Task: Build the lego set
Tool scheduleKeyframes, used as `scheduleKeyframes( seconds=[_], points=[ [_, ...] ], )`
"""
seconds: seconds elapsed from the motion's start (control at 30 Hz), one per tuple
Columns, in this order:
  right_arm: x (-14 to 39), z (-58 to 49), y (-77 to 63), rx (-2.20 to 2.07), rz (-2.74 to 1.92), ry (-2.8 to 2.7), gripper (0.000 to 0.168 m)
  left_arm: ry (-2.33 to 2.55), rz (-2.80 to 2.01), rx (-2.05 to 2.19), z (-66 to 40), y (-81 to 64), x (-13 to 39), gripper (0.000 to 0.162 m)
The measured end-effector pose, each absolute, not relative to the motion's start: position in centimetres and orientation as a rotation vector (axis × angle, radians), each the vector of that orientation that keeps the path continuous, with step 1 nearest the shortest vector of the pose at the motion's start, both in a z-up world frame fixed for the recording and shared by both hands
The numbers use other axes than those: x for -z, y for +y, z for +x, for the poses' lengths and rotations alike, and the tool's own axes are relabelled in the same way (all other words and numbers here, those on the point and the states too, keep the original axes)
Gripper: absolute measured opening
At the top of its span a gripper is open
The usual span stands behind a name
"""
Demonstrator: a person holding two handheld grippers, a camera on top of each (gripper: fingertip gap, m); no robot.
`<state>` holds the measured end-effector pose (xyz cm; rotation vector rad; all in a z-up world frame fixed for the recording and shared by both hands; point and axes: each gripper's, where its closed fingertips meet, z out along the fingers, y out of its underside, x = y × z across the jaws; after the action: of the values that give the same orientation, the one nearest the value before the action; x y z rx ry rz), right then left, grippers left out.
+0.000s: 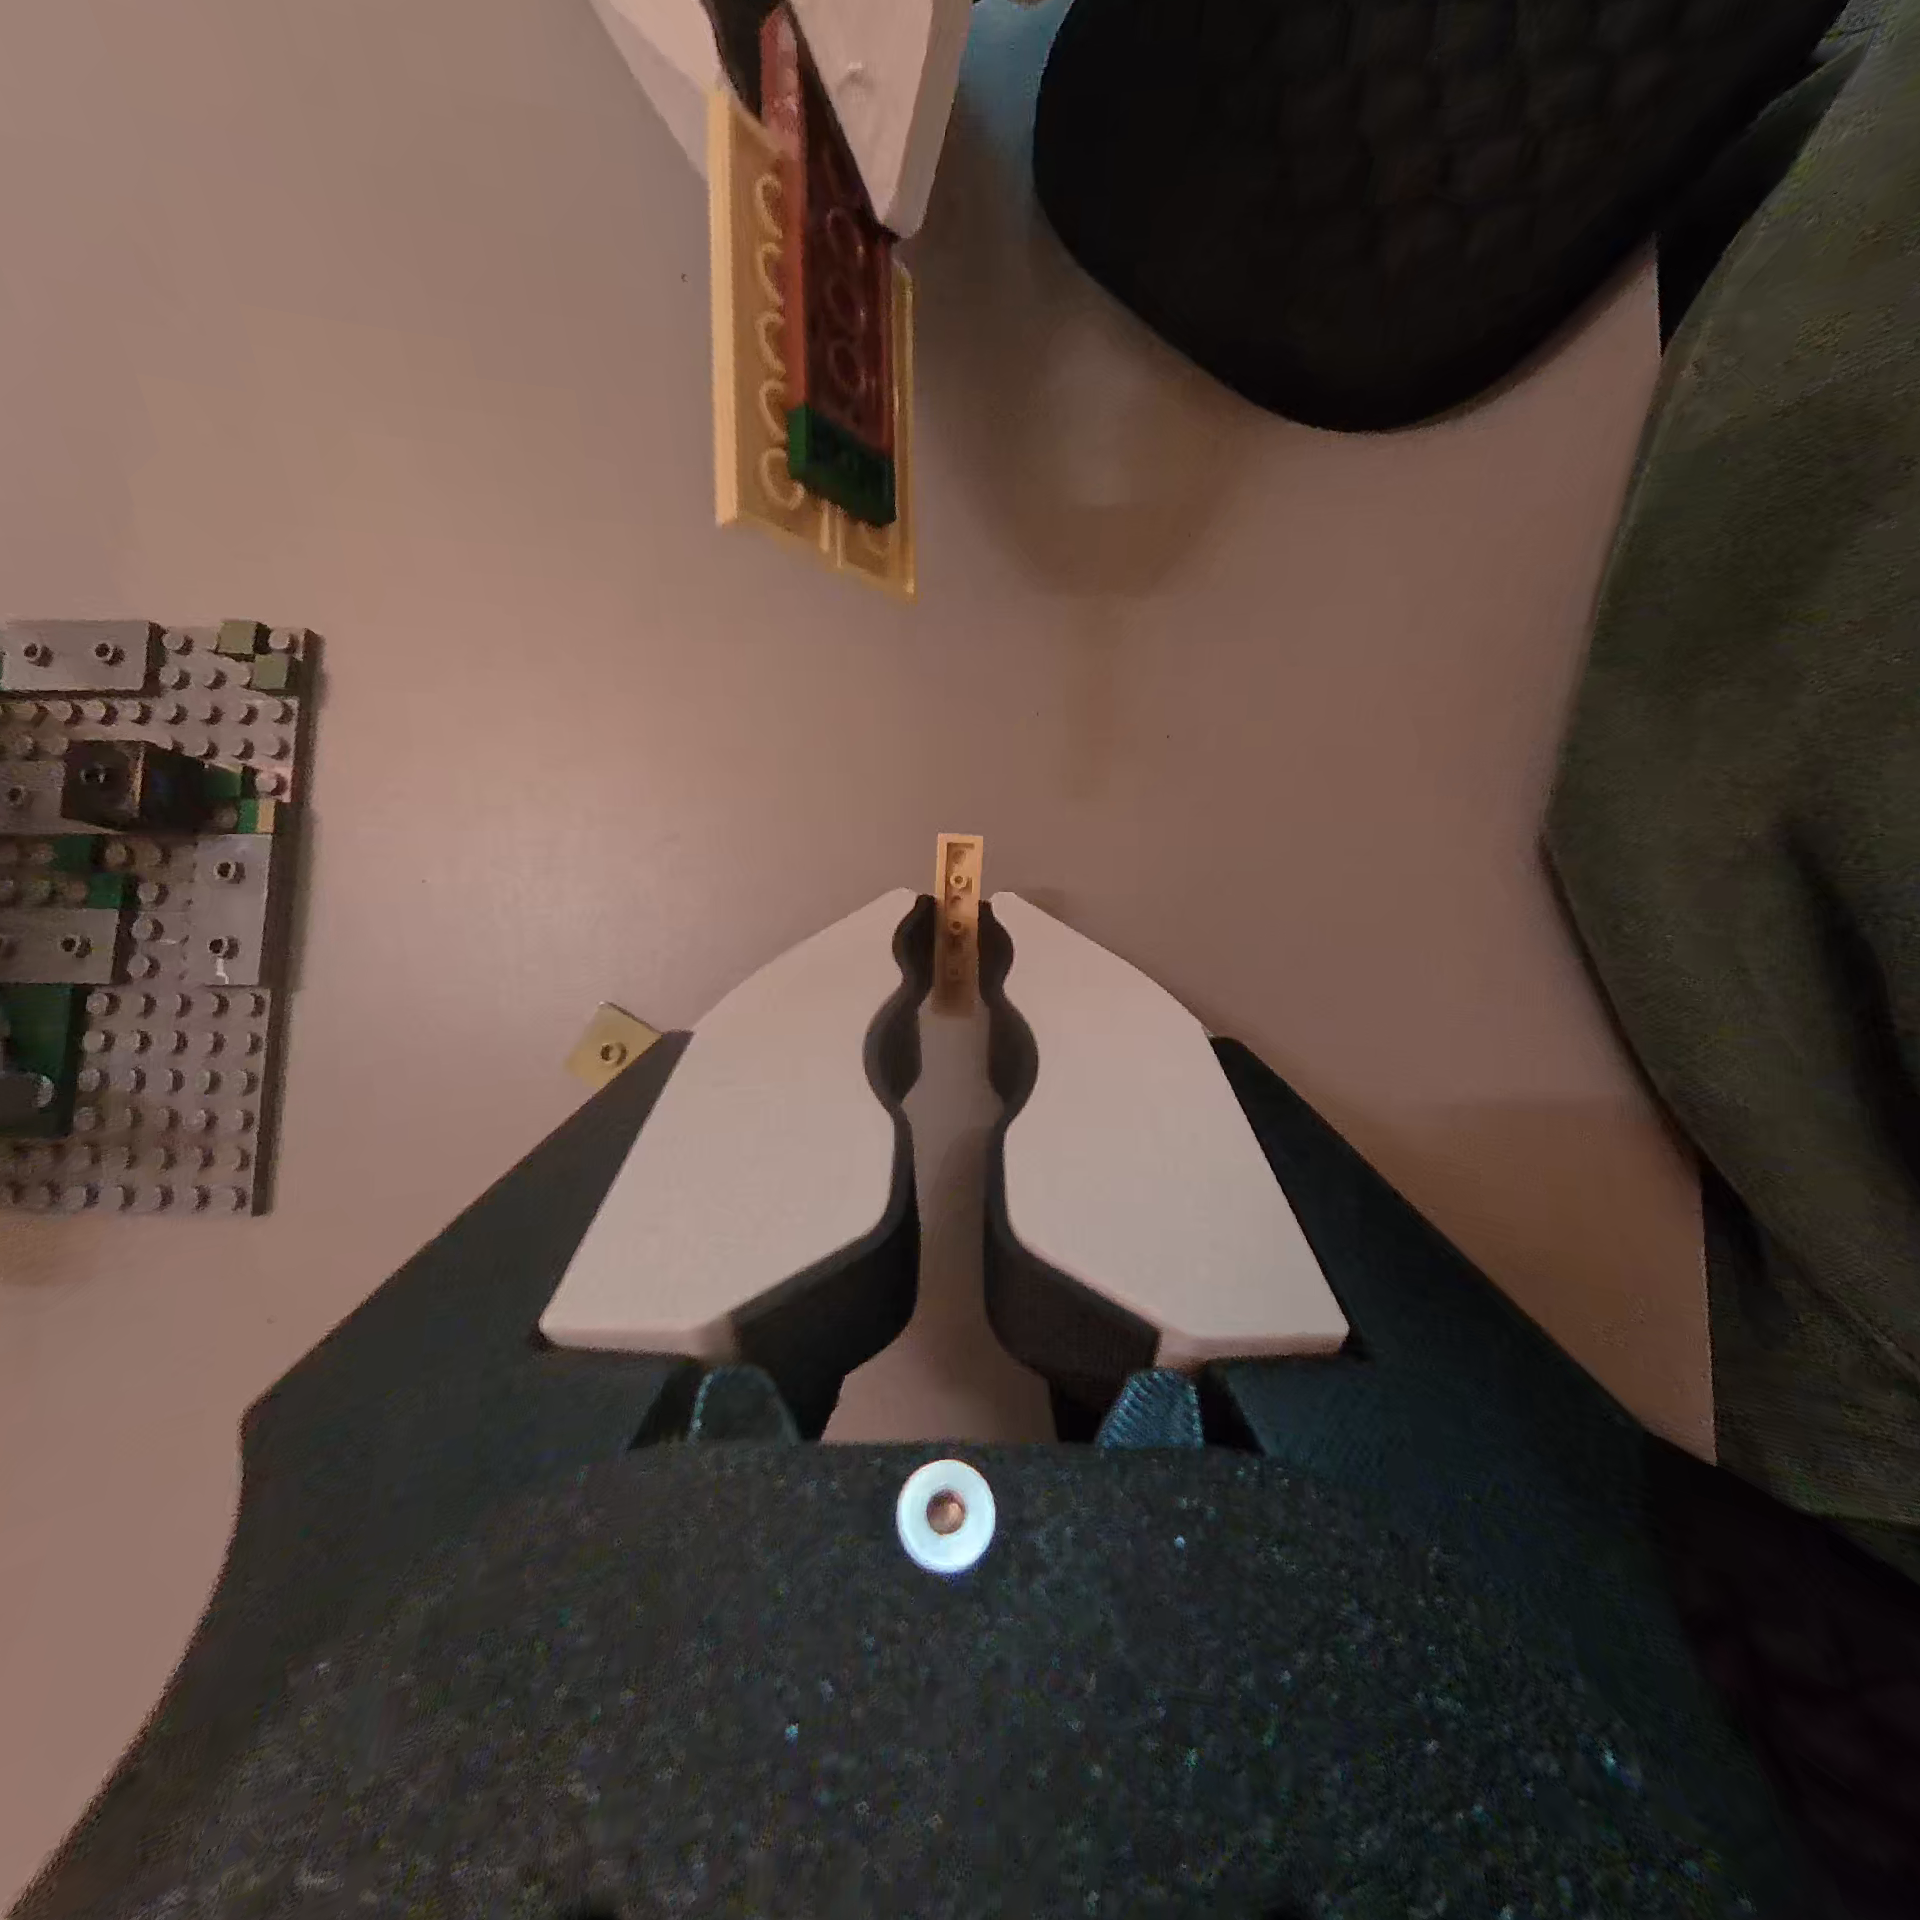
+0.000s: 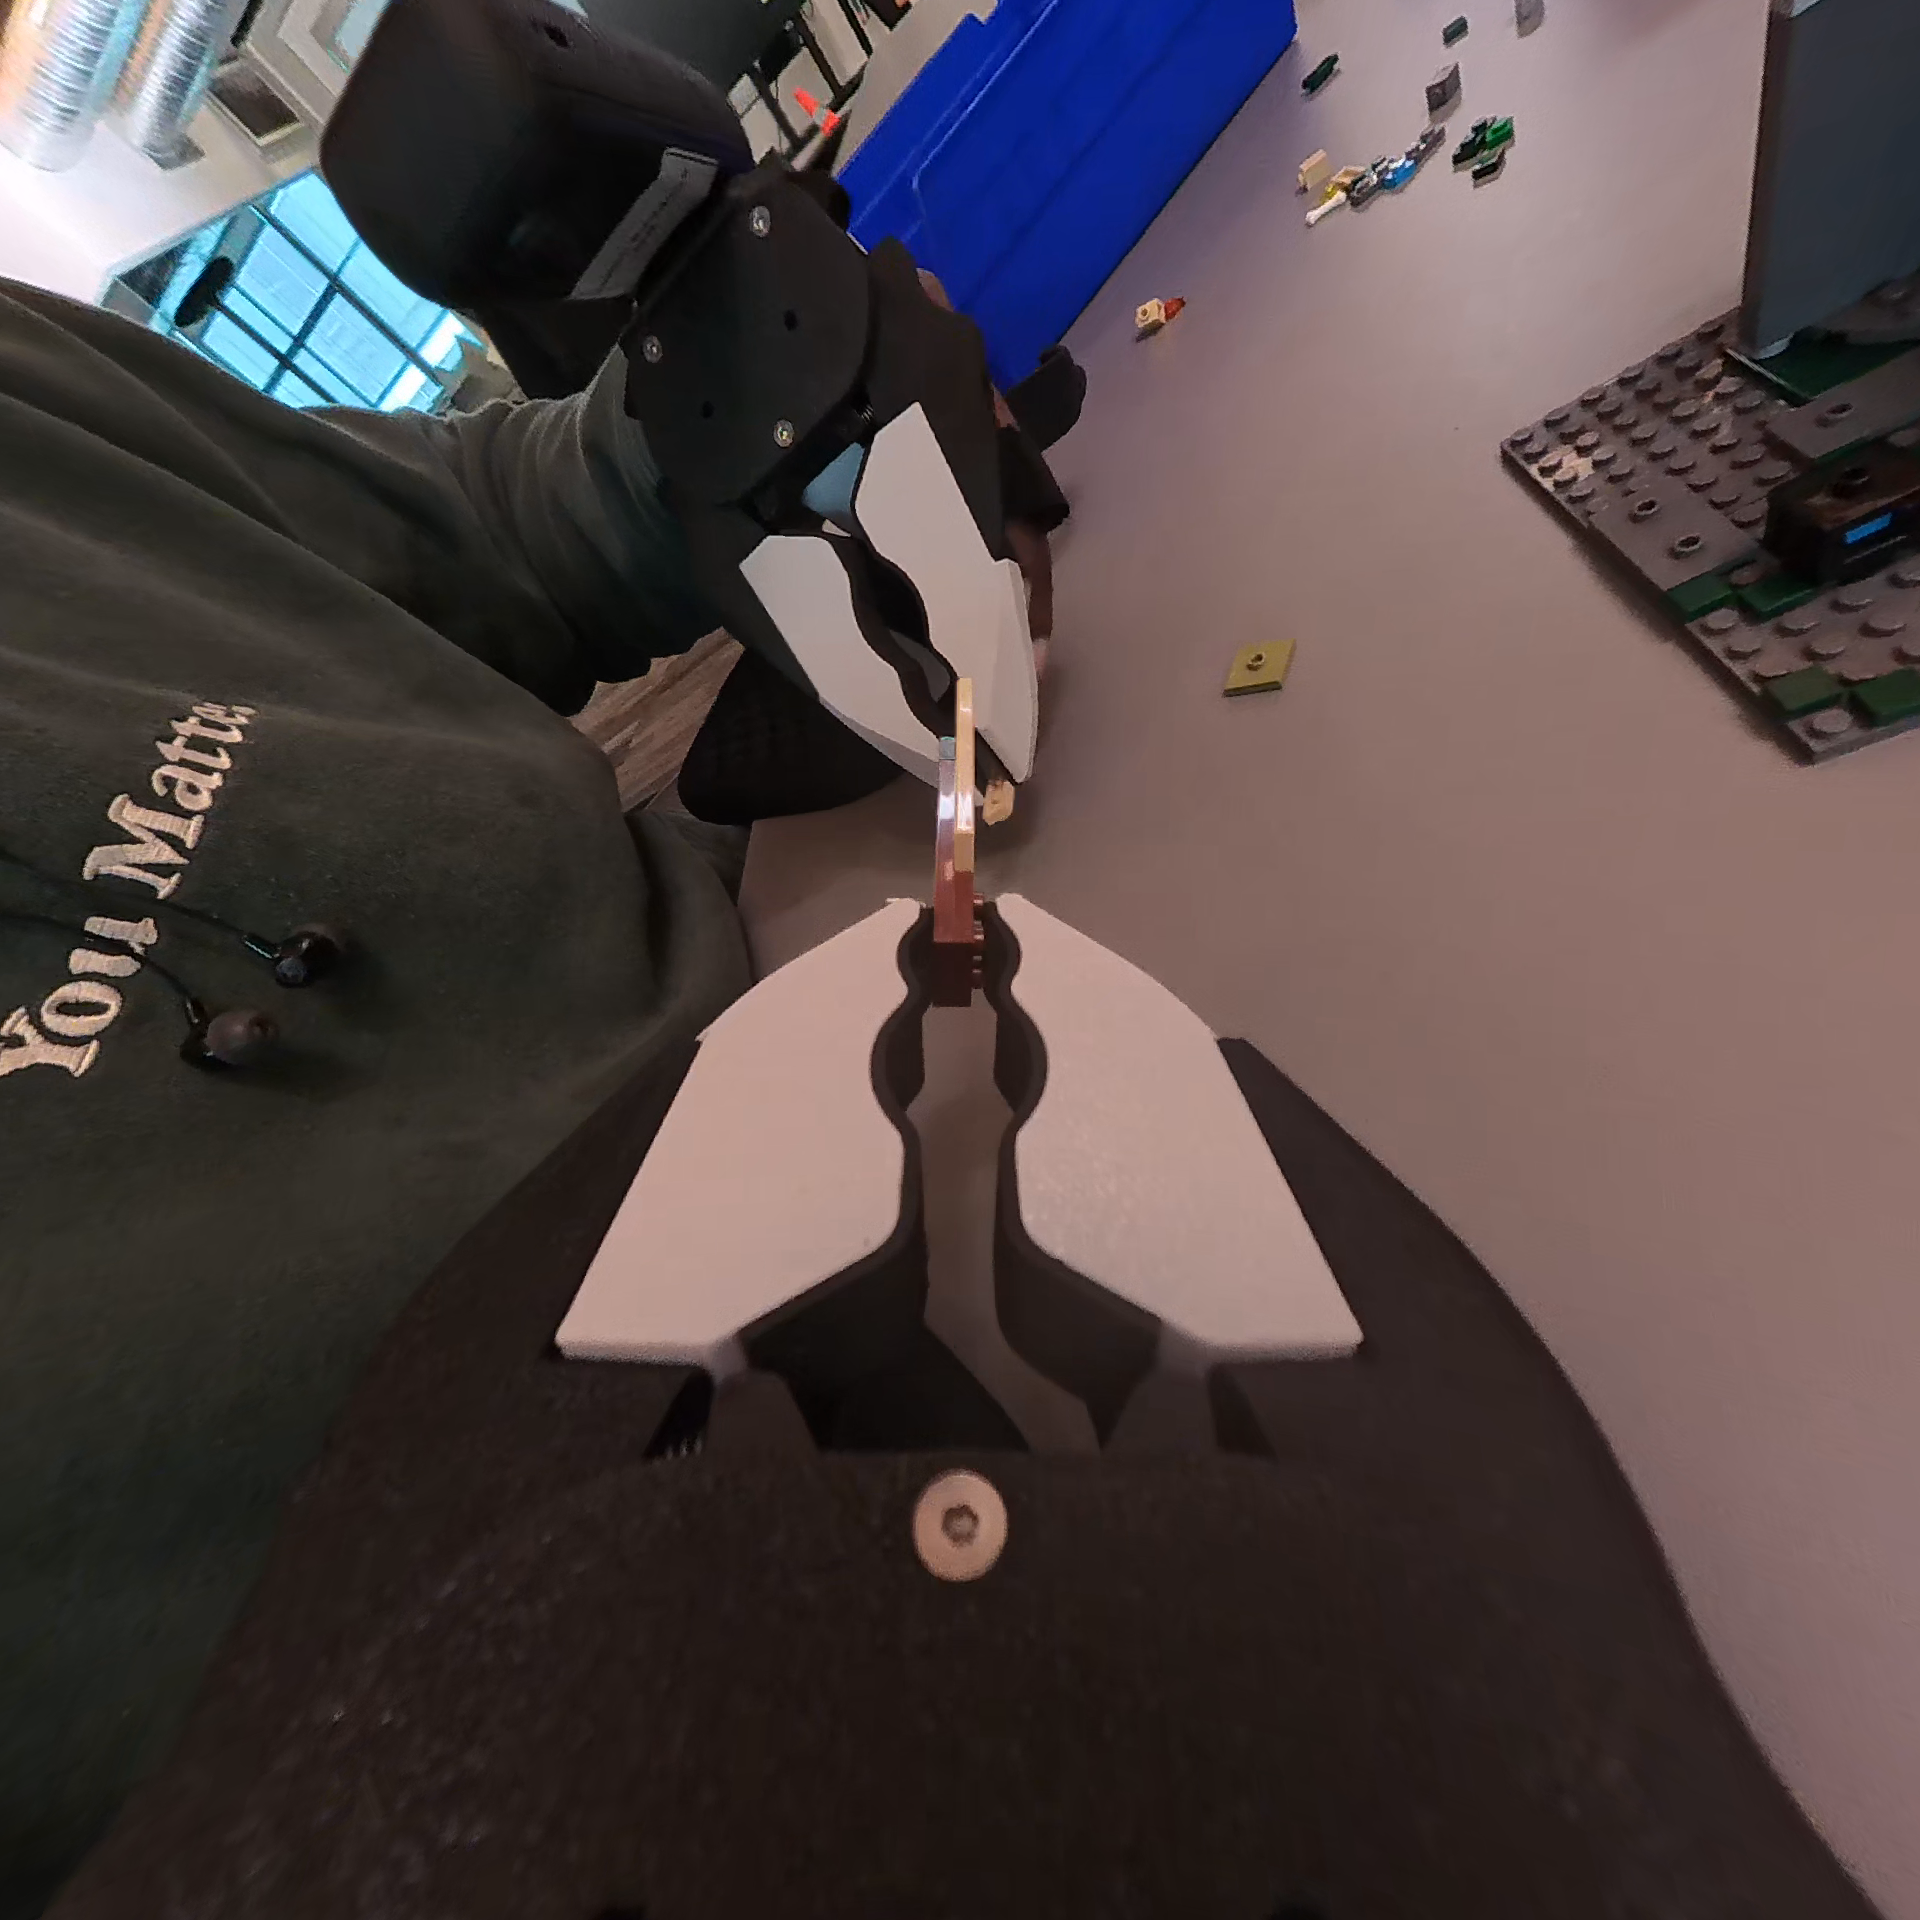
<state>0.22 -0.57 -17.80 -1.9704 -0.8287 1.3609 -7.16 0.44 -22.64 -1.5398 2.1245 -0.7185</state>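
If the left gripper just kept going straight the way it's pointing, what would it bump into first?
Probably the bare tabletop. The left gripper, holding a thin tan strip, seems to point down at the table with nothing beyond its tip. The other gripper's tan and brown plate assembly lies farther ahead, though depth is unclear.

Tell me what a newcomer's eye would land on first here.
Dead centre, the left claw pinches a thin tan plate, while the right claw grips a tan and brown plate assembly held in the air. Off to the side on the table sits the grey studded baseplate build.
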Motion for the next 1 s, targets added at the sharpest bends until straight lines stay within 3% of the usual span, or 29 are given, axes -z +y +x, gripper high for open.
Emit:
scheduleKeyframes(
  seconds=[0.57,1.0],
  points=[
    [18.8,-0.4,-1.3,-1.604,-2.178,-0.955,0.008,2.17,-1.342,0.737,-6.5,-1.4,20.6,0.008],
    [19.8,-1.6,-3.1,-1.879,-2.374,-1.175,0.008,2.451,-0.86,0.48,-5.4,-3.9,20.0,0.008]
  ],
)
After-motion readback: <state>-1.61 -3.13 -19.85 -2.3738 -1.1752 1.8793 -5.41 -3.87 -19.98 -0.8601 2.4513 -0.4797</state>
